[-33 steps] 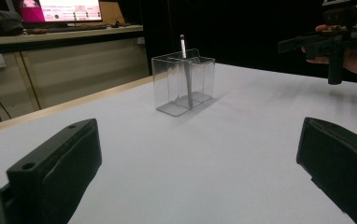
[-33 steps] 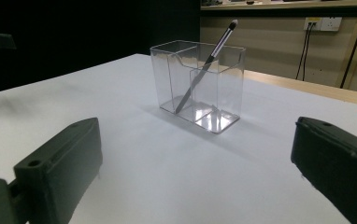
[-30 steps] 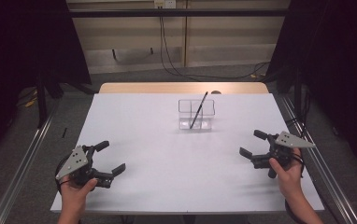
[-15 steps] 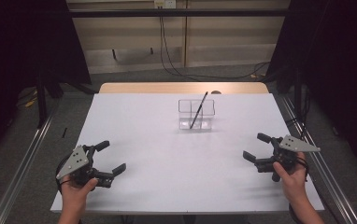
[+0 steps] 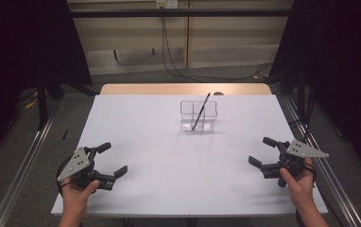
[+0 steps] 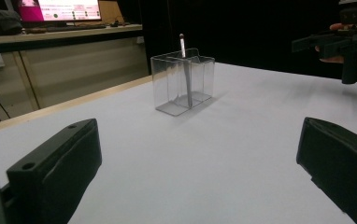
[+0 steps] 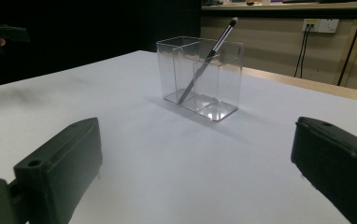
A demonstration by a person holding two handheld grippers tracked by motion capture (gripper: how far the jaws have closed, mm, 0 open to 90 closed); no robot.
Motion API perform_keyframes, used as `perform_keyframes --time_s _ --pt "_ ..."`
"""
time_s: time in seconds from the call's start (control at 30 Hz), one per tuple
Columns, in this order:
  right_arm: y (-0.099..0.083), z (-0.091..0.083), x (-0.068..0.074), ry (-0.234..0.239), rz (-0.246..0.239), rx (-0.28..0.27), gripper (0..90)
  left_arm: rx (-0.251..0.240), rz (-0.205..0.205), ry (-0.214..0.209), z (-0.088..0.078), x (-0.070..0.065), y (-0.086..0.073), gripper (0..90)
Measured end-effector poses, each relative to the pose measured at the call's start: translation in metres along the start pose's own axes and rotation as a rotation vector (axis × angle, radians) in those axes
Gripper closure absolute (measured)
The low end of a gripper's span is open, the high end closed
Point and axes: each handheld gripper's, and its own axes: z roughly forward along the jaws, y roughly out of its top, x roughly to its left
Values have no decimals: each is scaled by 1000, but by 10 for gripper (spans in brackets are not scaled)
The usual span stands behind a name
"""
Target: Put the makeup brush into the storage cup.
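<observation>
White flat surface (image 5: 169, 156) w/ a wooden strip along its far edge. Near the far centre stands a clear plastic rectangular holder (image 5: 198, 116), split into compartments by inner walls. A slim dark pen-like stick (image 5: 201, 111) sits inside it, tilted, lower end at the holder's floor, upper end leaning out past the rim toward the far side. In the right gripper view the stick (image 7: 207, 60) has a dark tip on top and a pale band just below; it rests in the nearer compartment by the divider, exact cell hard to tell through the clear walls. In the left gripper view the holder (image 6: 182, 81) and stick (image 6: 184, 70) read nearly upright, tip reddish.

Left tool (image 5: 114, 160) is at the near-left part of the surface, held by the person's left hand (image 5: 77, 189), grey three-cornered plate on top. Jaws spread wide apart, nothing between them; own view confirms, bare surface in the gap.

Right tool (image 5: 261, 152) is at the near-right, held by the right hand (image 5: 297, 182), also w/ a grey plate. Jaws wide apart, holding nothing.

Both tools well apart from the holder and from each other, each pointing roughly inward. Cables run down the back wall beyond the surface.
</observation>
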Motion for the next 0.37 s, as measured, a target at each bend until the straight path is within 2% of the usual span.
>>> perform_keyframes --time_s 0.37 --pt "0 0 1 7 -11 9 17 5 0 2 0 1 0 0"
